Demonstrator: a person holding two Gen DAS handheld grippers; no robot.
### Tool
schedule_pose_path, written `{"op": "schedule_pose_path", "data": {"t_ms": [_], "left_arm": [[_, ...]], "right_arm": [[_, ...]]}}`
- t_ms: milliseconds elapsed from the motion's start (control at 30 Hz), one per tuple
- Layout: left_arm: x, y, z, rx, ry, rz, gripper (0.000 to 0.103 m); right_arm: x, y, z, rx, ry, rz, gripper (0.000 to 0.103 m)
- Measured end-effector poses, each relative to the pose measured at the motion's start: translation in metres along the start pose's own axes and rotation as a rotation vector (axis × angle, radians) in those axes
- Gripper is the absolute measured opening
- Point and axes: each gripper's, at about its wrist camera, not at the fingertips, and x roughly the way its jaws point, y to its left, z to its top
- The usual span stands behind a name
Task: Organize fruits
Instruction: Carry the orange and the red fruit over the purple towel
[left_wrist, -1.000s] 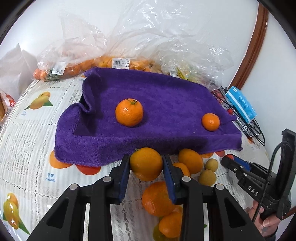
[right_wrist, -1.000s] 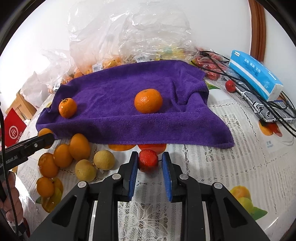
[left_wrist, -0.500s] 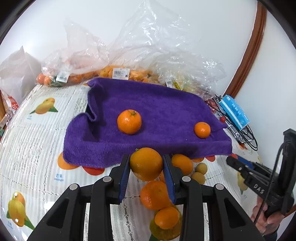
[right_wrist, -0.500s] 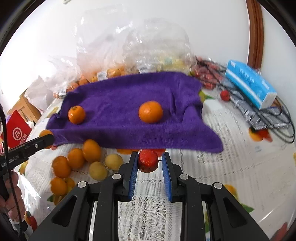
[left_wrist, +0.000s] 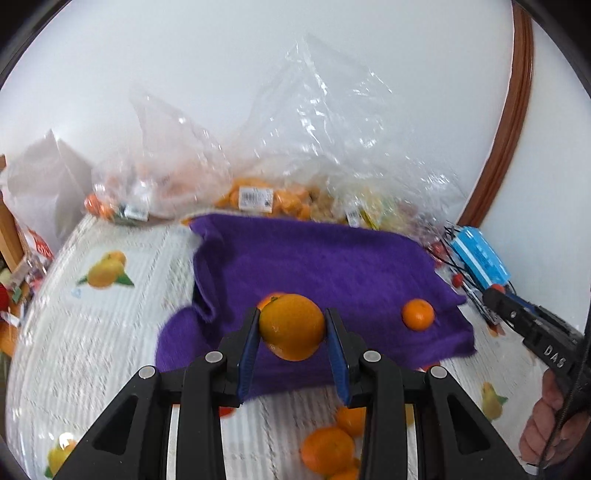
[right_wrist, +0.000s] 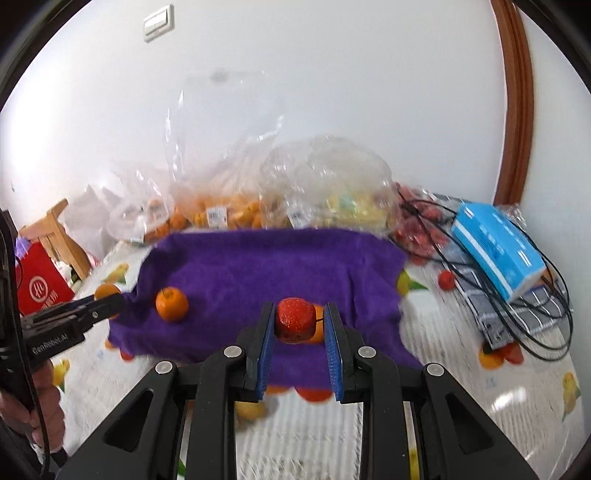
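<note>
Now, from the left wrist view, the left claw (left_wrist: 291, 330) is clamped on a round orange citrus fruit (left_wrist: 291, 326), and it has risen: a second ago the fruit sat low at the near edge of the rumpled purple towel (left_wrist: 332, 266), while now it hangs above the cloth. Beyond it, a small mandarin (left_wrist: 418, 314) lies on the towel's right side, and another orange peeps out just behind the held one. Loose oranges (left_wrist: 327, 450) remain below on the white fruit-printed surface (left_wrist: 92, 332).

From the right wrist view, the right claw (right_wrist: 299, 325) is closed on a small red speckled fruit (right_wrist: 294, 320), likewise lifted from the lace cloth to hang over the towel's front edge. A stemmed mandarin (right_wrist: 171, 304) rests on the towel to the left.

Both fruits look to me mid-carry toward the towel; setting them down among those already there seems the next step.
</note>
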Motion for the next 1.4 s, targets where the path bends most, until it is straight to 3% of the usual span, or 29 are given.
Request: {"op": "schedule_pose_path", "data": {"t_ms": [367, 567, 867, 1400], "left_arm": [[0.041, 0.013, 0.015, -0.016, -0.013, 0.023, 0.033], [0.063, 0.019, 0.000, -0.032, 0.063, 0.039, 0.033], [0.061, 0.015, -0.003, -0.002, 0.043, 0.056, 0.033], [0.065, 0.028, -0.003, -0.069, 0.067, 0.059, 0.034]], "right_arm": [[0.038, 0.009, 0.025, 0.012, -0.007, 0.019, 0.026], [0.066, 0.002, 0.008, 0.032, 0.065, 0.016, 0.026], [0.083, 0.006, -0.008, 0.028, 0.115, 0.073, 0.026], [0.096, 0.022, -0.015, -0.022, 0.149, 0.108, 0.026]]}}
